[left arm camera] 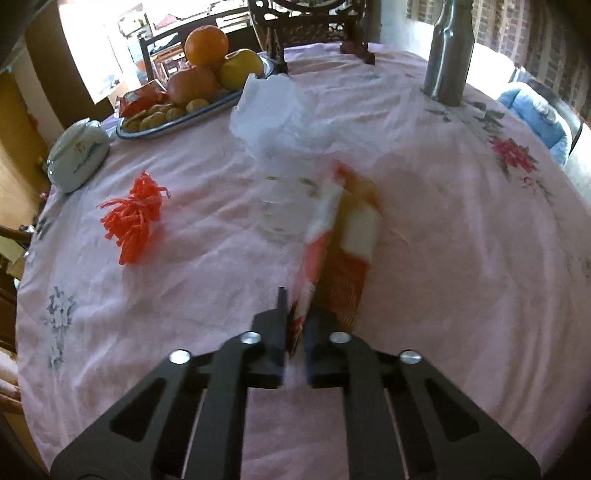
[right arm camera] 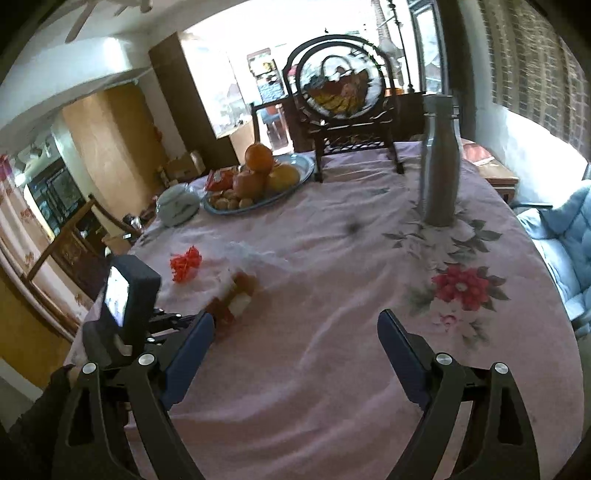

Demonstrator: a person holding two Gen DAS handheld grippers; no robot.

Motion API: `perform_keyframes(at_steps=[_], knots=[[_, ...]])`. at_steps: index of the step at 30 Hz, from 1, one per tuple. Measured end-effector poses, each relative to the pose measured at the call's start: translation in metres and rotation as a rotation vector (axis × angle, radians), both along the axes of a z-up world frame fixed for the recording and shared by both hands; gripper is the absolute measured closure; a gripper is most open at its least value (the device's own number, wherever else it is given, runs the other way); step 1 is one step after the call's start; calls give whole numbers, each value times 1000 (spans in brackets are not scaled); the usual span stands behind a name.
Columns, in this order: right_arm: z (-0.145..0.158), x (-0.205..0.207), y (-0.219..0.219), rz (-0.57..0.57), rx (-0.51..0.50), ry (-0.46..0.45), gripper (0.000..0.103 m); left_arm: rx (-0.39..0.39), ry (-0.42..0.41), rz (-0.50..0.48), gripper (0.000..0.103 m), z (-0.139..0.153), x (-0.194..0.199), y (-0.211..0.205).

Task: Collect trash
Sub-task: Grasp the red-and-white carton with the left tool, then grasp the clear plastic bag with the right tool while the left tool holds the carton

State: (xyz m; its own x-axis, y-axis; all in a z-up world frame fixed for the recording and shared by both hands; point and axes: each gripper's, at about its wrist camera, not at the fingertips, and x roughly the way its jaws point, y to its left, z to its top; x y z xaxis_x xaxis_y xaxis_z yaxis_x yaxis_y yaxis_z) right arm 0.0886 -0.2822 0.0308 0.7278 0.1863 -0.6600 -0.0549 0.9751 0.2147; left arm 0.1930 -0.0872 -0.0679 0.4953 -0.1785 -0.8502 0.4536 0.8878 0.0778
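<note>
The left gripper [left arm camera: 294,325] is clamped on the near end of an orange-and-white snack wrapper [left arm camera: 341,240], its dark fingers [left arm camera: 281,328] pinching the crinkled foil so that the wrapper stands up and away from them, blurred, above the pink floral tablecloth [left arm camera: 184,295]. Just beyond the wrapper lies a crumpled clear plastic bag [left arm camera: 291,122], spread toward the middle of the table; whether the two touch cannot be told through the blur. To the left of the wrapper, well apart from it, a tuft of shredded orange plastic strips [left arm camera: 135,214] lies on the cloth. Farther left, near the table's edge, sits a pale lidded ceramic pot [left arm camera: 77,155], and behind it a blue-rimmed oval platter [left arm camera: 177,125] carries oranges, an apple, cookies and a red snack packet. At the far right stands a tall stainless steel bottle [left arm camera: 448,51], upright, and at the far edge a carved dark wooden stand [left arm camera: 314,29]. In the right wrist view, the right gripper [right arm camera: 295,328] hangs over the near part of the cloth with its fingers [right arm camera: 397,339] spread wide and nothing between them; the left gripper's body shows at its left side, with the wrapper just ahead of it.
</note>
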Motion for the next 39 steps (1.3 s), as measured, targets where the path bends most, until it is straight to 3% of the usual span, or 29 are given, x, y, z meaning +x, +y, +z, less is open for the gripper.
perform_keyframes(at_steps=[11, 19, 22, 24, 28, 30, 34, 39], knots=[[-38, 62, 60, 116, -140, 66, 14, -103, -34, 25, 101, 34, -61, 65], [-70, 111, 121, 220, -361, 74, 15, -112, -35, 133, 100, 33, -85, 121], [-84, 133, 129, 210, -416, 85, 27, -113, -31, 175, 100, 31, -89, 138], [-93, 145, 132, 206, -432, 102, 43, -122, -27, 198, 100, 30, -92, 148], [-103, 162, 134, 188, -438, 115, 62, -122, -34, 228, 100, 30, -96, 157], [-105, 168, 132, 172, -420, 127, 95, -127, -28, 240, 100, 29, -98, 161], [-93, 157, 127, 160, -367, 99, 98, -131, -36, 258, 100, 32, -104, 166], [-64, 114, 120, 182, -298, 45, 99, -137, -49, 291, 100, 38, -119, 174]])
